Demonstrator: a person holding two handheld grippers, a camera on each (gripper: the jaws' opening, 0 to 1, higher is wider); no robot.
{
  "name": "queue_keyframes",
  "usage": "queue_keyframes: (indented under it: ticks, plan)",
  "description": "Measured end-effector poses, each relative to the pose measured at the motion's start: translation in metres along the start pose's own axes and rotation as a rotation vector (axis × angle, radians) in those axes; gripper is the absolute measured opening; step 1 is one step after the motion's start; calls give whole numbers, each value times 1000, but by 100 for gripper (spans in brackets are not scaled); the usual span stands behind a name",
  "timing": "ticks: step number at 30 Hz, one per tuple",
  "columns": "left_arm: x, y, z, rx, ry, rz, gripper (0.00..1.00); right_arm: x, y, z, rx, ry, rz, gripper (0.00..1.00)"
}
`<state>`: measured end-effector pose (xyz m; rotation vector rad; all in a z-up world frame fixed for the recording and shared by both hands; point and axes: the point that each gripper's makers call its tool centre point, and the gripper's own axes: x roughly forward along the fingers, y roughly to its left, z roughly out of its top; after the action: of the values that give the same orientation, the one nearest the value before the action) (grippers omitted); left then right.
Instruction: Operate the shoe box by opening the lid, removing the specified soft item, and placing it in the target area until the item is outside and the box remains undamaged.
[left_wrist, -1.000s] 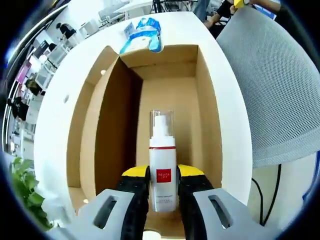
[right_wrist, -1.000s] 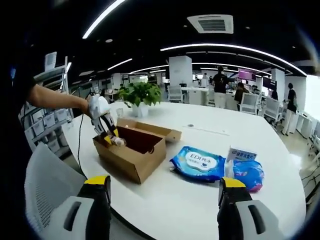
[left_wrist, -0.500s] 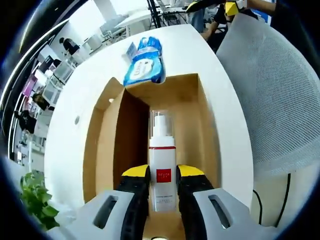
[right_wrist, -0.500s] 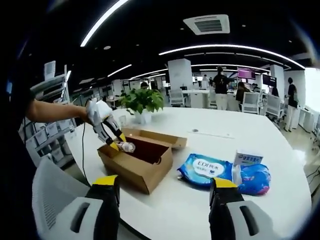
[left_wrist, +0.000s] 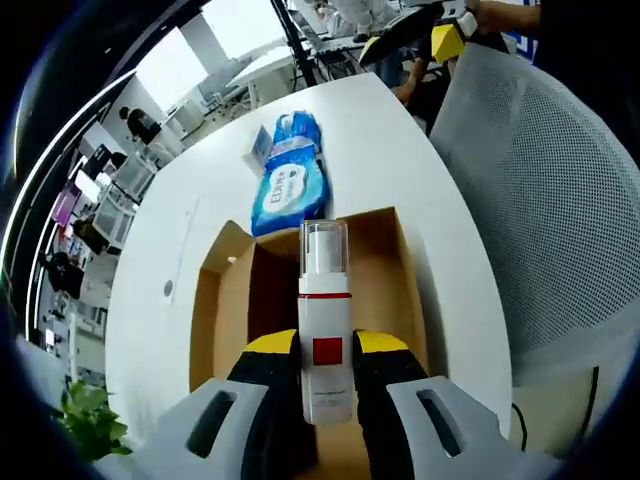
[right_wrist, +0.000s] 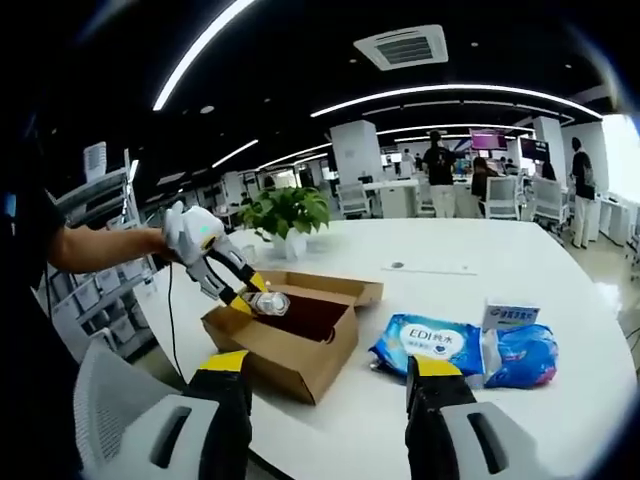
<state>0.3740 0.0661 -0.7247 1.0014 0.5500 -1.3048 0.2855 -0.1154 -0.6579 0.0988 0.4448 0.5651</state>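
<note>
The left gripper (left_wrist: 326, 352) clamps a white pump bottle with a red label (left_wrist: 325, 335) between its yellow-tipped fingers (left_wrist: 272, 345) — above the open brown cardboard shoe box (left_wrist: 400, 270). The right gripper (right_wrist: 325, 372) hangs with fingers wide, nothing between them.

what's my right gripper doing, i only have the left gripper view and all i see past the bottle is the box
Observer: The right gripper is open and holds nothing, hanging over the near table edge.
Operator: ok and is the bottle out of the box yet
Observer: From the right gripper view, the bottle sits in the left gripper just above the open shoe box, at its far-left rim.
Operator: anything on the table beside the box
Observer: A blue wipes pack lies to the box's right, then a small white carton and a blue pouch; a potted plant stands behind the box.
</note>
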Motion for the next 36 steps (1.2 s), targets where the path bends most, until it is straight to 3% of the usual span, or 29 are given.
queue_keyframes:
  ticks: [23,36]
  plan:
    - [8,-20,69,125,-148,2,19,23,22,10,109,-31,70,41]
    - [13,-31,96,187,-215,-24,19,37,31,8,162,-16,118,37]
